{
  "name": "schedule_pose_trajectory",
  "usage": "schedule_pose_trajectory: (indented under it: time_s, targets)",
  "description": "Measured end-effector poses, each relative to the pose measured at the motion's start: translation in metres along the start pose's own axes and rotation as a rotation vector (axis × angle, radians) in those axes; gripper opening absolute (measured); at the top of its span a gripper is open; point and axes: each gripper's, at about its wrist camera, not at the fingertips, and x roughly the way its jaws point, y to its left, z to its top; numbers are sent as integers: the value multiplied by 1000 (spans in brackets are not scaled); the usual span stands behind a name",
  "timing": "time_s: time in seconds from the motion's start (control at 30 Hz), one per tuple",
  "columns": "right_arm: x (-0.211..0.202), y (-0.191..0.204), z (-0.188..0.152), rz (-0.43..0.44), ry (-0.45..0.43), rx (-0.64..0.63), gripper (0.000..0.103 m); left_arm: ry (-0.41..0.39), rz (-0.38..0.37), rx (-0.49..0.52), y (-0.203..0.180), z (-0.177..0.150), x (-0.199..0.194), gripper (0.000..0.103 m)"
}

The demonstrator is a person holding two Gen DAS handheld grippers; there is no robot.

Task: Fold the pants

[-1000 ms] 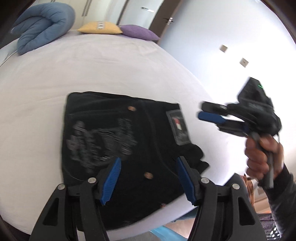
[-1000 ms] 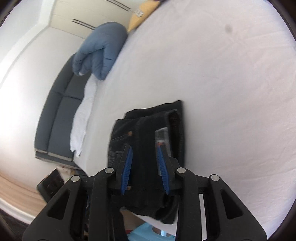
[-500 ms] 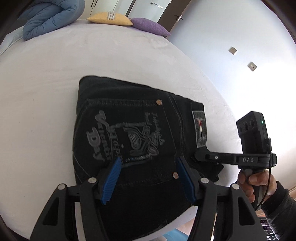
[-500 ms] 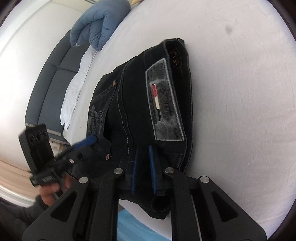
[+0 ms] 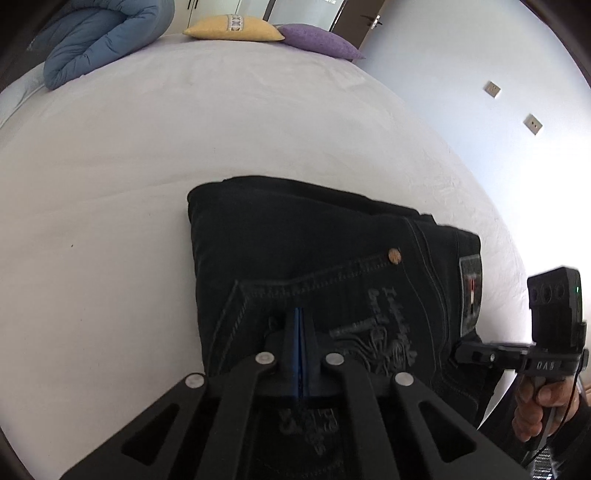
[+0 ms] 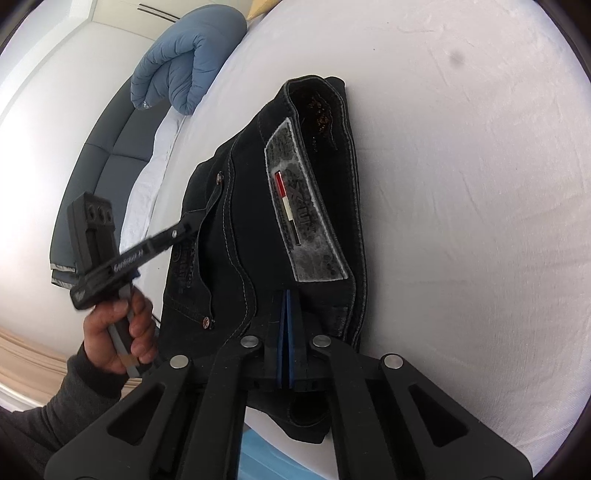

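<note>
Black jeans [image 5: 314, 258] lie folded in a compact stack on the white bed, back pocket print and grey waistband patch [image 6: 306, 214] facing up. My left gripper [image 5: 298, 314] is shut, its blue pads together, tips pressed on the pocket area of the pants. My right gripper [image 6: 288, 295] is shut too, tips on the waistband just below the patch. Whether either pinches cloth I cannot tell. Each gripper shows in the other's view: the right one [image 5: 480, 356] at the waistband end, the left one [image 6: 184, 232] on the pocket side.
The white bed sheet [image 5: 147, 147] stretches beyond the pants. A rolled blue duvet [image 5: 99, 33], a yellow pillow [image 5: 232, 29] and a purple pillow [image 5: 317, 40] lie at the far end. A dark sofa [image 6: 92, 177] stands beside the bed. The bed's near edge lies just below the pants.
Both grippers have closed from open and come down onto the folded pants. The left one moved forward over the pocket; the right one settled at the waistband.
</note>
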Motion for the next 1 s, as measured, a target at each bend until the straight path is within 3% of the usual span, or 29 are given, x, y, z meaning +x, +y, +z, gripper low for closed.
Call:
schedule_pose_trajectory:
  time_s: [0.1,0.27,0.47,0.57,0.7,0.83,1.0]
  targets:
    - [-4,0,0,-5,-3,-5,0,-22,49,59,-19,-36,-13,1]
    - [-5,5,0,-20,-9,-10,0,-49,88,49,-32,-74,-31,2]
    - [-16,42,0,-143,0,-53,0,-23,112,54,-31,-80,-32,1]
    - [-25,68,-12,-145,2,-112,0,-13,104,44,-29,-81,-29,2]
    - [-7,70,-33,-219,76,-151,0,-10,108,43,-29,-80,-24,2]
    - [-2,51,-36,-150,43,-106,0,-9,105,39,-30,-79,-21,2]
    - [-1,42,-43,-102,1,-155,0,-21,95,34,-27,-81,-20,2]
